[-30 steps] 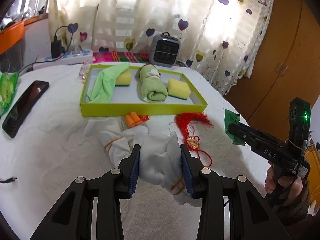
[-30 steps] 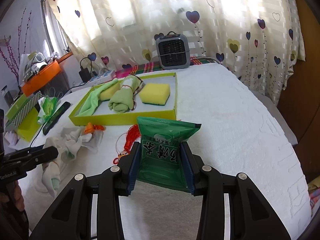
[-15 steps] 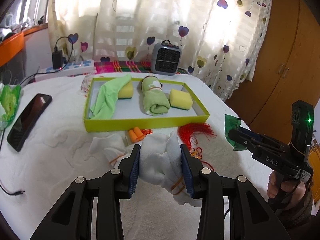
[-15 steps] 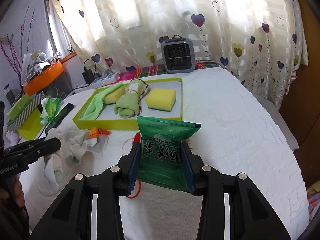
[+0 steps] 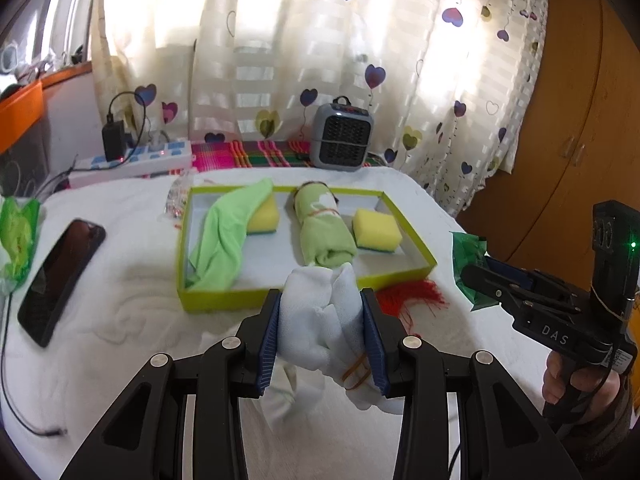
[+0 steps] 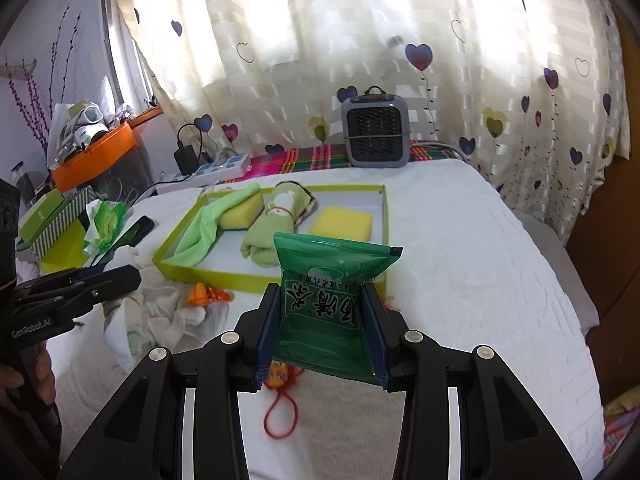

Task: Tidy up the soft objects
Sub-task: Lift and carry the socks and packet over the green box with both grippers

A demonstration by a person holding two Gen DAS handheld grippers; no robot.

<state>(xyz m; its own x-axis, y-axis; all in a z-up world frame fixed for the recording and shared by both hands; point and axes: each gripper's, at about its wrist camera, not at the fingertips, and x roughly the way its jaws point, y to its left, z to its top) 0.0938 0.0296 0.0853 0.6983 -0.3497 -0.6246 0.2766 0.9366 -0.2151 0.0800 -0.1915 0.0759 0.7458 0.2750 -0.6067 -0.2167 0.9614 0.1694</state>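
The left claw [image 5: 322,330] is clenched on a white cloth bundle [image 5: 324,320], its blue pads pressing both flanks; a rubber band circles the bundle's lower end and loose fabric droops beneath the fingers. The right claw [image 6: 322,328] grips a green plastic packet [image 6: 328,300] by its sides, with the printed face towards the camera and the sealed top standing clear above the pads.

Both loads look ready for the yellow-green tray [image 5: 224,300], which sits towards the far, curtain side of the white bed [image 5: 120,320]. To do this well, I would carry each load clear over the near rim before lowering, so the hanging cloth does not snag on it. The bare floor at the tray's near middle and near right looks the best landing place. Let go only once the load rests inside.

From the left claw, the tray's near wall lies just beyond the bundle. Inside are a green cloth [image 5: 224,240] draped over one yellow sponge [image 5: 262,214], a rolled green towel [image 5: 324,232], and a second sponge [image 5: 376,232]. More white cloths [image 6: 160,316] and a red tassel [image 5: 412,294] lie on the bed in front of the tray.
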